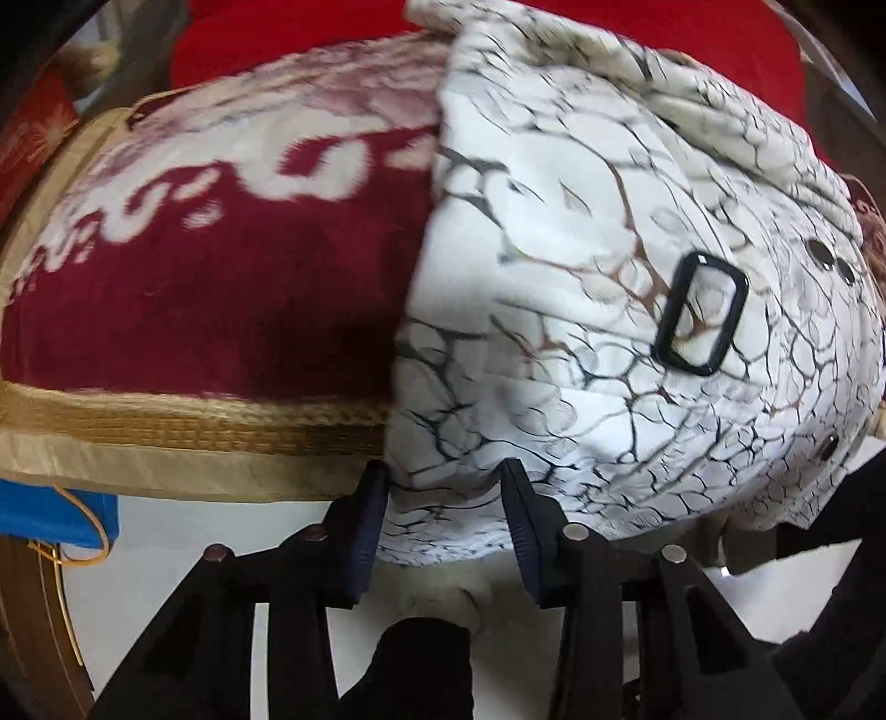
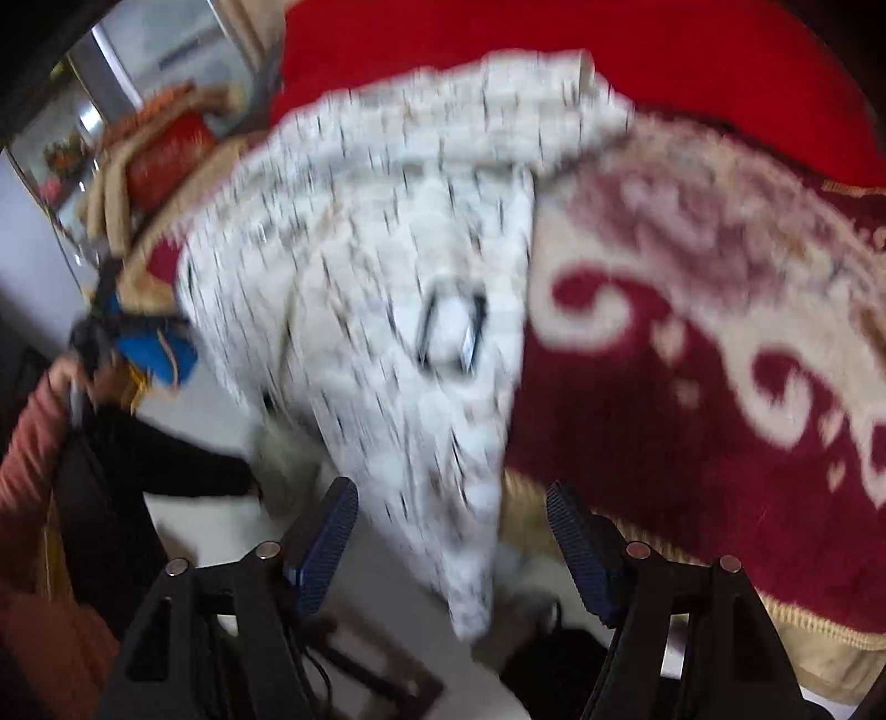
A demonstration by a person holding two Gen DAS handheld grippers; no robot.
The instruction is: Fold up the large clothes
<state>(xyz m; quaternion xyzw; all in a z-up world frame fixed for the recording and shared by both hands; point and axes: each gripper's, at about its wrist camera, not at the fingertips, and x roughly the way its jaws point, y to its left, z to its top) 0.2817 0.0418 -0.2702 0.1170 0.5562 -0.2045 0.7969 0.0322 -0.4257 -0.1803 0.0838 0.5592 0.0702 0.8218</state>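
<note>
A white garment (image 1: 581, 249) with a dark crackle print and a black rectangular buckle (image 1: 700, 313) lies on a maroon and cream blanket (image 1: 221, 288), its near edge hanging over the bedside. My left gripper (image 1: 443, 498) is at that hanging edge, and the cloth fills the gap between its two pads. The right wrist view is blurred. There the same garment (image 2: 376, 288) with its buckle (image 2: 451, 335) drapes off the blanket (image 2: 692, 415). A hanging corner dangles between the fingers of my right gripper (image 2: 451, 531), which stands open and clear of the cloth.
A bright red cover (image 1: 277, 39) lies at the back of the bed. A blue object (image 1: 55, 515) with a yellow cord sits below the blanket's gold border. Pale floor (image 1: 221, 526) shows under the bedside. A pink sleeve (image 2: 27, 443) is at the left.
</note>
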